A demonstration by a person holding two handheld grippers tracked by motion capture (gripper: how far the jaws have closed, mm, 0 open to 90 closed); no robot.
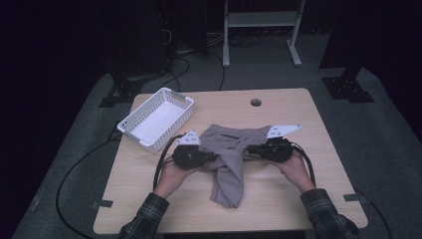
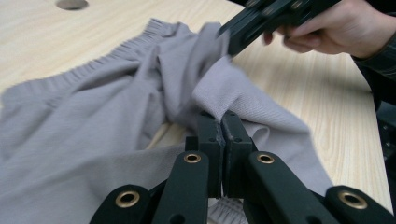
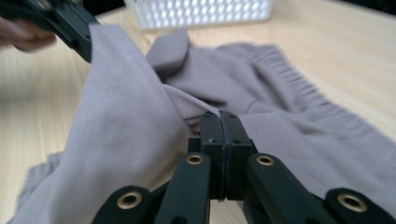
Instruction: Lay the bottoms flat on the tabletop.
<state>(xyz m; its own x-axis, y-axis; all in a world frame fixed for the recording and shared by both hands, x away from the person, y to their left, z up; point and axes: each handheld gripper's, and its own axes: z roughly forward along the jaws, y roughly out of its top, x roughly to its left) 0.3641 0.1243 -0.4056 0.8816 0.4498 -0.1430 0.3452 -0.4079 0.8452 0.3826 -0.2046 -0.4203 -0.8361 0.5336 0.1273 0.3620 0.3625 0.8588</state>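
Note:
A grey garment with an elastic waistband (image 1: 226,142) lies crumpled in the middle of the wooden table (image 1: 293,196). My left gripper (image 1: 215,158) comes in from the left and is shut on a fold of the cloth (image 2: 93,130); its jaws (image 2: 222,120) pinch the fabric edge. From the right, my right gripper (image 1: 247,149) is shut on another fold (image 3: 299,135), jaws (image 3: 220,117) closed on it. The two grippers face each other, a short stretch of cloth between them. One end of the garment hangs toward the front edge.
An empty white mesh basket (image 1: 154,122) sits at the table's back left corner, close to the left hand. A round cable hole (image 1: 256,102) is near the far edge. Black cables trail off the left side. A metal rack stands beyond the table.

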